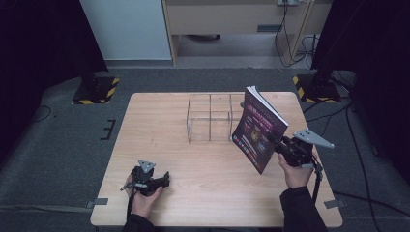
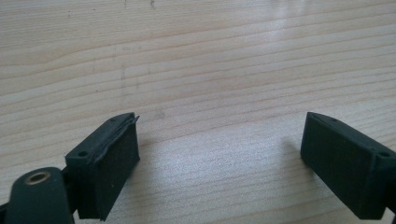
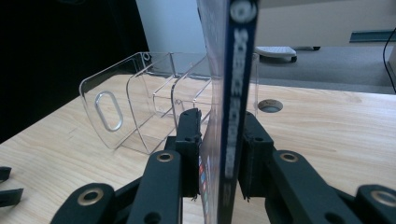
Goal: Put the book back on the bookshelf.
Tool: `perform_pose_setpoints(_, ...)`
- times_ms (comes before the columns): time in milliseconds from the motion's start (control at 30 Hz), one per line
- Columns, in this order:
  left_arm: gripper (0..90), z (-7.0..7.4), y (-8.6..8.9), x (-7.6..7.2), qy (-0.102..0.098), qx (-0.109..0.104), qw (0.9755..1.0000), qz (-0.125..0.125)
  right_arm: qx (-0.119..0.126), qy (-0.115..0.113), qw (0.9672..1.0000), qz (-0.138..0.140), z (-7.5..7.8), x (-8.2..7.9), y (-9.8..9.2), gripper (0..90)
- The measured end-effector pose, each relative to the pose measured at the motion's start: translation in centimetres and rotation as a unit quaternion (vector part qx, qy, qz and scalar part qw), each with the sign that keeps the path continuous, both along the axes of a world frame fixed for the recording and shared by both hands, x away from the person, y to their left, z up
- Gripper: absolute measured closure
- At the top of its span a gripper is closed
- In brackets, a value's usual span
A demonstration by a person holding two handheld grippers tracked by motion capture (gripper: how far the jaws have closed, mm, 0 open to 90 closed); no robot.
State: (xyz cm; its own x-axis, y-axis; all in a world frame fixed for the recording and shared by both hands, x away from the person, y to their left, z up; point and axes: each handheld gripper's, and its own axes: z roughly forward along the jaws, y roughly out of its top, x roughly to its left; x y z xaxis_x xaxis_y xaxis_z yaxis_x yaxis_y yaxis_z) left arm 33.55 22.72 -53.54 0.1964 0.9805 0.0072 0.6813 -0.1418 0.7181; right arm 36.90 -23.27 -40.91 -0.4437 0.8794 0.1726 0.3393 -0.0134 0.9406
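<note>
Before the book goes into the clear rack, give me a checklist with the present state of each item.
1. Right gripper closed on the book by its spine edge: ok.
2. Book lifted off the table: ok, it hangs tilted in the air.
3. Clear rack standing with its slots free of other things: ok.
4. Book lined up with a slot: not ok, it is to the right of the rack and slanted.
5. Left gripper out of the way, jaws open above bare wood: ok.
6. Firmness of the grip: cannot tell.
</note>
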Motion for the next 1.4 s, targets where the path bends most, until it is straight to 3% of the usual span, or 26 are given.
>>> perform_pose_setpoints(200, 10.4, 0.0, 0.0, 0.0, 0.000, 0.000, 1.0000, -0.001, -0.005, 0.010, 0.9999, -0.012, 0.5, 0.4, 0.3, 83.4)
perform_pose_setpoints(333, 10.4, 0.0, 0.0, 0.0, 0.000, 0.000, 1.0000, -0.001, -0.006, 0.013, 0.9996, -0.023, 0.5, 0.2, 0.4, 84.2)
perform_pose_setpoints(567, 10.4, 0.0, 0.0, 0.0, 0.000, 0.000, 1.0000, -0.001, 0.010, 0.001, 0.9998, -0.019, 0.7, -0.1, 0.8, 84.4)
perform_pose_setpoints(867, 10.4, 0.0, 0.0, 0.0, 0.000, 0.000, 1.0000, -0.002, 0.002, -0.042, 0.9988, -0.025, 1.8, 0.3, 2.5, 84.6)
perform_pose_setpoints(933, 10.4, 0.0, 0.0, 0.0, 0.000, 0.000, 1.0000, -0.002, 0.010, -0.054, 0.9978, -0.036, 2.2, 1.0, 2.8, 84.5)
perform_pose_setpoints(1067, 10.4, 0.0, 0.0, 0.0, 0.000, 0.000, 1.0000, -0.001, 0.003, -0.075, 0.9955, -0.058, 2.3, 2.1, 3.4, 84.5)
perform_pose_setpoints(1400, 10.4, 0.0, 0.0, 0.0, 0.000, -0.001, 1.0000, -0.001, 0.003, -0.082, 0.9933, -0.081, 1.1, 4.4, 5.0, 84.5)
